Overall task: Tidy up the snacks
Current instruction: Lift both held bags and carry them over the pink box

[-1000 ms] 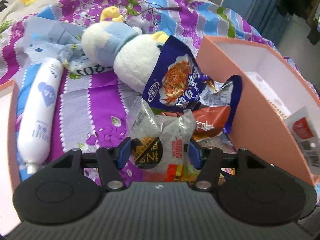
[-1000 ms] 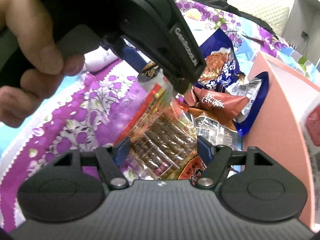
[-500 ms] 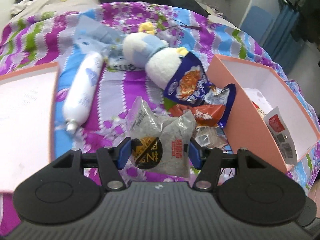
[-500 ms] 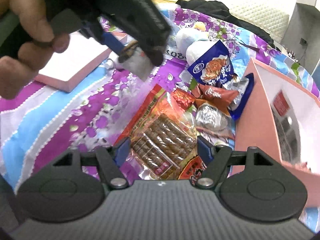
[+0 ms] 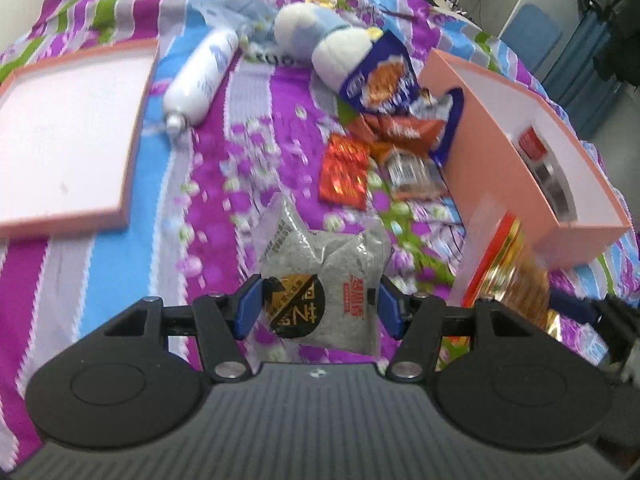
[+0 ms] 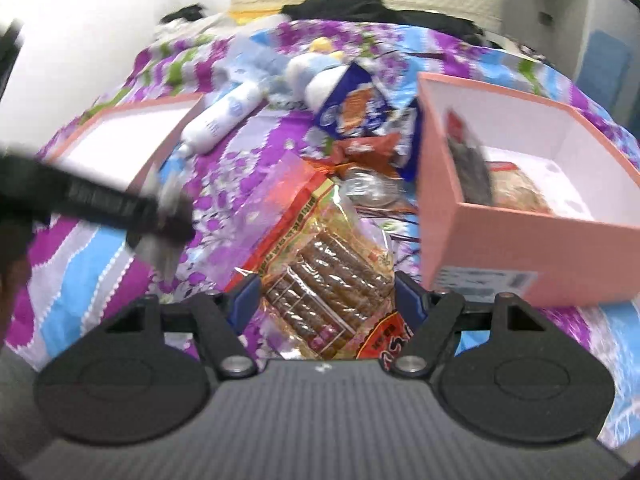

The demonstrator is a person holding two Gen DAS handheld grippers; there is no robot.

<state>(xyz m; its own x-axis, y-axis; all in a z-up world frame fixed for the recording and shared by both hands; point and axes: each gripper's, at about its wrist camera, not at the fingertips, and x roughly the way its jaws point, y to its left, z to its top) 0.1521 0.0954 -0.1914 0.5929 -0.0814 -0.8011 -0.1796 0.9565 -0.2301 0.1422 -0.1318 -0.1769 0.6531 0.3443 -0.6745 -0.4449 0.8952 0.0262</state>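
My left gripper (image 5: 319, 307) is shut on a grey snack packet (image 5: 320, 276) with a black-and-gold badge, held above the bedspread. My right gripper (image 6: 327, 300) is shut on a clear red-edged pack of brown biscuits (image 6: 320, 256); the same biscuit pack (image 5: 508, 268) shows blurred at the right of the left wrist view. The open pink box (image 6: 516, 236) stands just right of the biscuits, with a few packets inside. A pile of loose snacks lies left of the box: a blue bag (image 5: 380, 76), a brown packet (image 5: 404, 132) and a red packet (image 5: 344, 168).
A pink box lid (image 5: 68, 136) lies on the left of the purple flowered bedspread (image 5: 224, 184). A white bottle (image 5: 200, 80) and a plush toy (image 5: 320, 36) lie at the far side. The left gripper's body (image 6: 100, 204) shows blurred at the left of the right wrist view.
Both grippers have drawn back and lifted from the snack pile, each keeping its packet. The red packet under the grey one is now uncovered, and the box interior has come into view.
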